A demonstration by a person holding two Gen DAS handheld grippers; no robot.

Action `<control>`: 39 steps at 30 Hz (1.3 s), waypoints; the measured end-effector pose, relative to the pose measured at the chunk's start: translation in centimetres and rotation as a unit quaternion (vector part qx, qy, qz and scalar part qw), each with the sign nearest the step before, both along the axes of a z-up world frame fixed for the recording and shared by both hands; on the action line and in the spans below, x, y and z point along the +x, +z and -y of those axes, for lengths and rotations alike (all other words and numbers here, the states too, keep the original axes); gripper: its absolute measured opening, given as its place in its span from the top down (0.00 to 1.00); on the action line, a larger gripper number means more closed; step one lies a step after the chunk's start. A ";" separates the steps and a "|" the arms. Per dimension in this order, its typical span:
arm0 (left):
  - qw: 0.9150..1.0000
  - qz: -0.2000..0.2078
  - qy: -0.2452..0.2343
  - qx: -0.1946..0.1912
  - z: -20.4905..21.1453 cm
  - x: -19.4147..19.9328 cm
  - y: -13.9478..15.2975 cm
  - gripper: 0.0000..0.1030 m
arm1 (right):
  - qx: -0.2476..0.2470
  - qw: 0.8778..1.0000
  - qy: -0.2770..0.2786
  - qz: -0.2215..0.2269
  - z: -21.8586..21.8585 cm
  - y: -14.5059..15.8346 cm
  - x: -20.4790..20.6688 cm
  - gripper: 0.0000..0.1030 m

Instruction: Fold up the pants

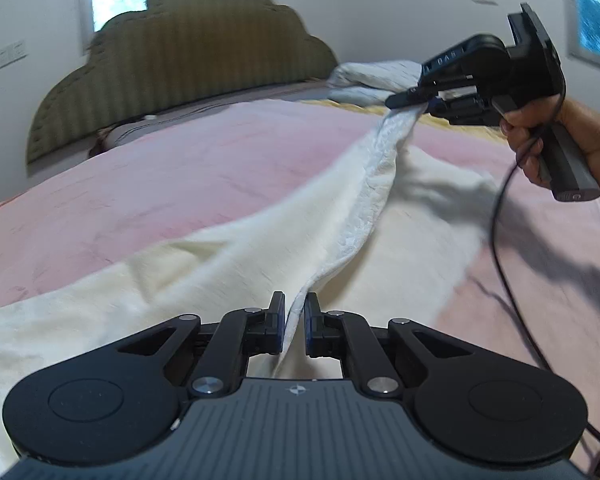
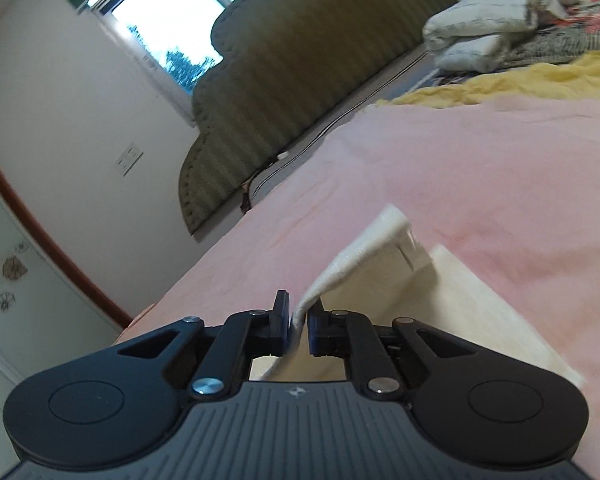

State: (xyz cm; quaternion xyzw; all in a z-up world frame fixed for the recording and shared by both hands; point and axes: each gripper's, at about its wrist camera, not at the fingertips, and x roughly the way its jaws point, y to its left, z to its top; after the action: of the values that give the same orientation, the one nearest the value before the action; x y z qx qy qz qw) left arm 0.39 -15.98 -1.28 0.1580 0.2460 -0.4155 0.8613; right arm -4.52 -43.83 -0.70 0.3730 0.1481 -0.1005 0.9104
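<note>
**Both tools clamped on pants edge, fold barely begun**

Nearest the lens in the left wrist view: left tool (image 1: 293, 322), narrowed tight on a raised edge of the cream pants (image 1: 228, 248). From there, a taut ridge of cloth running up toward 1 o'clock to the right tool (image 1: 414, 101), likewise pinched shut on the fabric, gripped by a hand (image 1: 556, 140) with a black cable (image 1: 500, 240) trailing below. Rest of the pants spread on the pink bed cover (image 1: 180, 168), sagging either side of the lifted edge.

Progress, as a judgement: early. 1 edge grasped at 2 points and lifted clear; no fold laid over, no crease pressed, carrying across and smoothing all left to do.

Only in the left wrist view: both tools at once and the stretched span between them. Only in the right wrist view: a pants corner (image 2: 392, 220) curling at 1 o'clock past the right tool, yellow cloth (image 2: 520, 76) and folded bedding (image 2: 480, 28) at 2 o'clock beside the olive headboard (image 2: 284, 80).
</note>
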 end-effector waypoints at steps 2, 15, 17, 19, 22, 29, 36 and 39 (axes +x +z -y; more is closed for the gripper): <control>0.998 -0.004 0.050 -0.034 -0.9 2.5 2.0 0.90 | -0.016 0.999 0.024 -0.013 0.3 1.6 3.2 0.91; 0.996 -0.074 -0.049 -0.031 -0.5 -1.7 1.3 0.89 | -0.072 0.997 -0.036 -0.003 -1.2 2.0 -3.7 0.91; 0.995 -0.084 -0.055 -0.003 0.4 -2.6 -0.6 0.90 | -0.014 0.998 -0.056 -0.029 0.0 -1.6 -5.7 0.91; 0.995 -0.083 -0.052 -0.002 0.4 -2.7 -1.4 0.90 | 0.019 0.997 -0.067 -0.041 0.3 -3.9 -7.0 0.91; 0.994 -0.096 -0.056 -0.013 0.1 -2.0 -1.0 0.90 | 0.024 0.996 -0.073 -0.053 0.0 -5.2 -8.3 0.91; 0.994 -0.082 -0.071 -0.003 -0.4 -1.8 -1.4 0.90 | 0.007 0.995 -0.080 -0.066 -0.2 -5.0 -8.8 0.91; 0.992 -0.112 -0.063 -0.014 -1.5 -1.2 -0.9 0.60 | 0.006 0.994 -0.074 -0.083 -0.3 -4.7 -8.9 0.89; 0.992 -0.112 -0.055 -0.033 -2.4 -1.5 0.1 0.41 | -0.036 0.984 -0.145 -0.096 -0.6 -3.3 -10.5 0.80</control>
State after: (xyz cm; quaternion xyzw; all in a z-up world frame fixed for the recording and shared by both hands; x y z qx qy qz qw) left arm -1.13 -13.61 -1.13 0.0953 0.3183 -0.4854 0.8087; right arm -14.97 -43.22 -4.00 0.3457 0.1758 -0.2719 0.8807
